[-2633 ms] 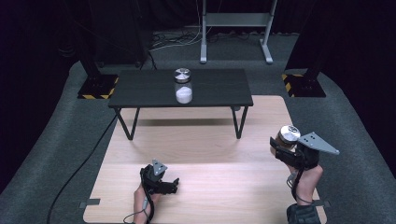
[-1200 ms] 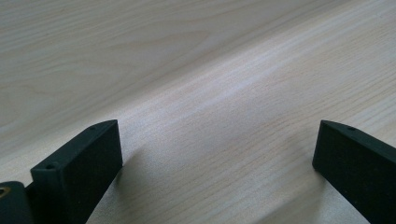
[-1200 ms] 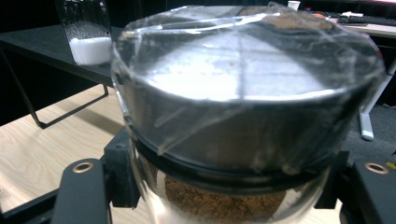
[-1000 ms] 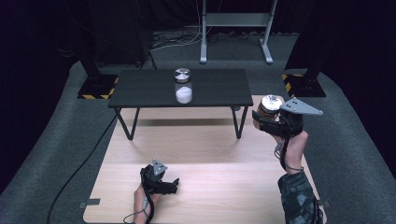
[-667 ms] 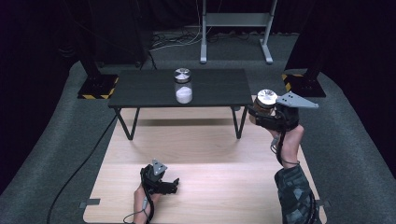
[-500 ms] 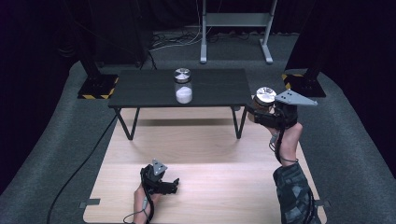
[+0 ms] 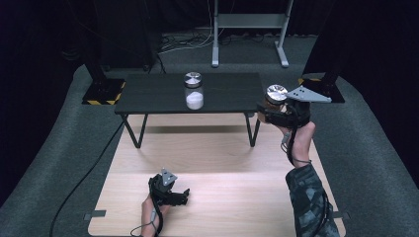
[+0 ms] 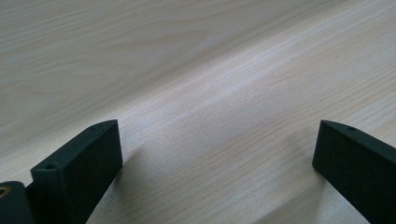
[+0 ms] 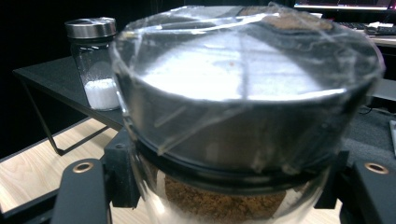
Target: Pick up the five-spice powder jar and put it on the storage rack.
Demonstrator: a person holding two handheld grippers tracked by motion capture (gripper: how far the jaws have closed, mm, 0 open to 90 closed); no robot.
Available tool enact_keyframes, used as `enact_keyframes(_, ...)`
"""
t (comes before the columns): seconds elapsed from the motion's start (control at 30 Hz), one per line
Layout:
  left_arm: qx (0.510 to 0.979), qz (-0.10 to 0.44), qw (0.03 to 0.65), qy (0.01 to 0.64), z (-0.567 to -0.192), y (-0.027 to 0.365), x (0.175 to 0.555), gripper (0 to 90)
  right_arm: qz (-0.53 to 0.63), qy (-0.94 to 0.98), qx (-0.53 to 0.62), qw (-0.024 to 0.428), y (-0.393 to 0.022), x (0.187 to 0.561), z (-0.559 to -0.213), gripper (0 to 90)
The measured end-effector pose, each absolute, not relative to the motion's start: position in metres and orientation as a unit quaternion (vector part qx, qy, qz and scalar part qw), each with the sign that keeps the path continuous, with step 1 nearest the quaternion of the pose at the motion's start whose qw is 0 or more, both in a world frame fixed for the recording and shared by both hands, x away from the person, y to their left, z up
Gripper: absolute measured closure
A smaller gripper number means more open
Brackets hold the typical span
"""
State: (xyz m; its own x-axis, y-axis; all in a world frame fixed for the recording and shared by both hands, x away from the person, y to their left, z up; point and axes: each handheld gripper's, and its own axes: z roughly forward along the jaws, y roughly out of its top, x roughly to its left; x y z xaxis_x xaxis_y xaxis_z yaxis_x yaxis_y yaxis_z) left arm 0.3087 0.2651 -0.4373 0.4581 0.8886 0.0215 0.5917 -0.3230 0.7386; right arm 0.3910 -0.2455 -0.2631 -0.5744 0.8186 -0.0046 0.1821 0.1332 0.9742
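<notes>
My right gripper (image 7: 271,109) is shut on a glass jar of brown powder (image 7: 274,98) with a silver lid, held in the air just off the right end of the small black table (image 7: 148,94). Close up, the brown-powder jar (image 9: 243,116) sits between the two black jaws, its lid wrapped in clear film. A second jar with white powder (image 7: 193,91) stands upright on the black table; the white-powder jar (image 9: 95,60) appears behind at left. My left gripper (image 7: 184,195) rests on the wooden board (image 7: 222,168), open, with only bare wood (image 8: 215,116) between its jaws.
The black table stands on thin legs at the board's far edge. Grey carpet (image 7: 365,163) surrounds the board. A metal stand (image 7: 247,29) and two posts with hazard-striped bases (image 7: 103,94) rise behind. A black cable (image 7: 84,182) runs across the floor at left.
My right gripper has carried the brown-powder jar up and away from me, from over the board's right side to beside the black table's right end. The left gripper stayed put.
</notes>
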Motion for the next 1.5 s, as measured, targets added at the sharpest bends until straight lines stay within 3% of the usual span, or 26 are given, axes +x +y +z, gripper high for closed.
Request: enact_keyframes(1.5,0.784,0.219,0.340,0.471,-0.437,0.265,0.308,1.3,0.541,0.712,0.365,0.257,-0.199,0.456,-0.262,29.4)
